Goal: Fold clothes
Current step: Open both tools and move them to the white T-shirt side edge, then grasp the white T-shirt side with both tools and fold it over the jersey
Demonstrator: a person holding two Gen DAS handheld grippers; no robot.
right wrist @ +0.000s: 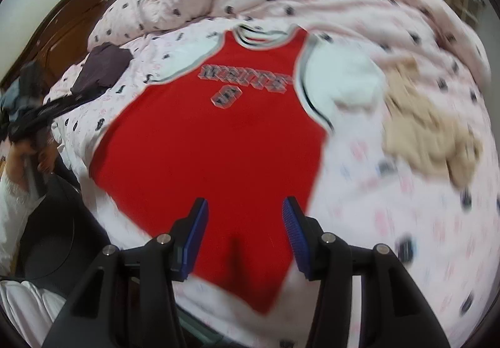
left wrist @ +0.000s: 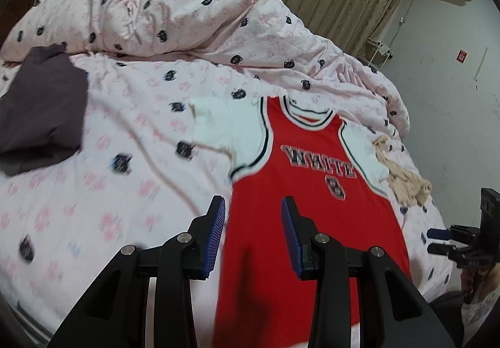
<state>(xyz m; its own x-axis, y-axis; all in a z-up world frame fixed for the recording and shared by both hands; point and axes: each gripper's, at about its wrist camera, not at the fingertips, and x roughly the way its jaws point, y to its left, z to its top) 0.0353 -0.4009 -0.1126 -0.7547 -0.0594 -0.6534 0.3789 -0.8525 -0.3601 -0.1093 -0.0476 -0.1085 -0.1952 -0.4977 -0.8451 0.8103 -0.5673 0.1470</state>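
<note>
A red jersey-style shirt (left wrist: 300,191) with white sleeves and grey lettering lies spread flat, front up, on the pink patterned bed sheet (left wrist: 125,160). My left gripper (left wrist: 253,216) is open above the shirt's lower left edge, nothing between its blue pads. My right gripper (right wrist: 245,216) is open too, hovering over the lower hem of the same shirt (right wrist: 218,135). The right gripper (left wrist: 437,240) also shows at the right edge of the left wrist view, beside the bed. The right wrist view is blurred.
A dark purple garment (left wrist: 40,116) lies at the left of the bed, and a beige garment (left wrist: 406,182) is crumpled right of the shirt. A bunched pink duvet (left wrist: 187,13) fills the back. A person's hand and sleeve (right wrist: 18,179) show at left.
</note>
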